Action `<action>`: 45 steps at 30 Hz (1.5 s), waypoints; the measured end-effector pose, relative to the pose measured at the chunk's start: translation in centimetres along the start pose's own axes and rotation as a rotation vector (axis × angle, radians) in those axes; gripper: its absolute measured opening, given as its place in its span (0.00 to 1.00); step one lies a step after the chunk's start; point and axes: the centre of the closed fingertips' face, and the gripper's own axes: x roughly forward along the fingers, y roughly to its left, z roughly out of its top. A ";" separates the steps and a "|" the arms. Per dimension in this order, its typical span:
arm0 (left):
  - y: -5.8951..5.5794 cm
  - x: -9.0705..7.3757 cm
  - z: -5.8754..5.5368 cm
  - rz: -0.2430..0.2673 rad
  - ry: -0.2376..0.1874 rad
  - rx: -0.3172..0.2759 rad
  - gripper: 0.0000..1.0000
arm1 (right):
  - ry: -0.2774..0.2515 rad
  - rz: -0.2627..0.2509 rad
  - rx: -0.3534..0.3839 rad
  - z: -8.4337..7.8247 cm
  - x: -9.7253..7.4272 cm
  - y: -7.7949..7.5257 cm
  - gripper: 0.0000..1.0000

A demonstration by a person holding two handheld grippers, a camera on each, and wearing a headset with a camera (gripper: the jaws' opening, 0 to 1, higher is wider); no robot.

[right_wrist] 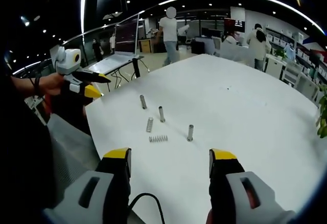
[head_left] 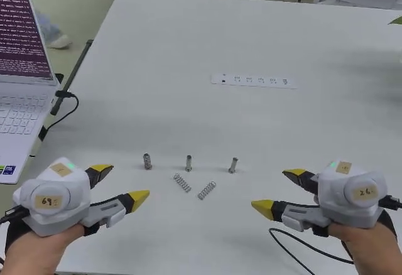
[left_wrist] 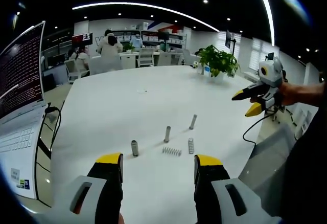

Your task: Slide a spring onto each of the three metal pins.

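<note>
You hold both grippers low at the near edge of the white table (head_left: 251,36), each angled inward toward the other. The left gripper (head_left: 124,182) and the right gripper (head_left: 274,189) both have their jaws spread wide, holding nothing. Beyond them three metal pins (head_left: 188,162) stand in a row; the leftmost looks wrapped in a coil. Two loose springs (head_left: 182,183) lie just in front of the middle pin. The left gripper's sticker (head_left: 47,201) reads 69; the right's seems to read 26. The laptop (head_left: 19,99) screen text is too small to read.

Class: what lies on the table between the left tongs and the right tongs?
In the head view: the left spring and right spring, both loose, lying flat.
</note>
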 end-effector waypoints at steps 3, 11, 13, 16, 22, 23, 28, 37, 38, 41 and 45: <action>-0.5 0.2 0.0 -0.008 0.008 0.006 0.51 | 0.006 -0.003 0.008 -0.3 -0.2 -0.1 0.61; -1.5 0.8 0.3 -0.026 0.014 0.014 0.51 | 0.001 0.001 0.020 -0.7 -0.6 -0.3 0.59; -1.8 1.0 0.3 -0.034 0.014 0.019 0.51 | 0.001 -0.002 0.025 -0.7 -0.8 -0.4 0.59; -2.3 1.3 0.3 -0.046 0.016 0.021 0.51 | -0.005 -0.004 0.026 -0.5 -1.1 -0.5 0.60; -3.4 2.5 -0.3 -0.089 0.040 0.040 0.51 | -0.003 -0.007 0.034 -0.9 -1.4 -0.5 0.60; -3.6 3.0 -0.4 -0.099 0.045 0.047 0.51 | -0.001 -0.007 0.036 -1.0 -1.4 -0.5 0.60; -4.3 4.7 -1.0 -0.147 0.085 0.093 0.51 | 0.006 -0.004 0.043 -1.3 -1.8 -0.2 0.61; -5.7 7.6 -1.9 -0.240 0.148 0.191 0.50 | 0.004 -0.014 0.056 -1.5 -2.5 -0.3 0.61; -5.9 8.0 -1.9 -0.251 0.154 0.200 0.50 | 0.003 -0.018 0.059 -1.5 -2.6 -0.4 0.61; -6.2 8.8 -2.3 -0.282 0.174 0.228 0.49 | 0.004 -0.025 0.066 -1.7 -2.9 -0.5 0.61; -6.7 9.7 -3.0 -0.328 0.211 0.285 0.49 | 0.009 -0.032 0.076 -2.2 -3.2 -0.5 0.61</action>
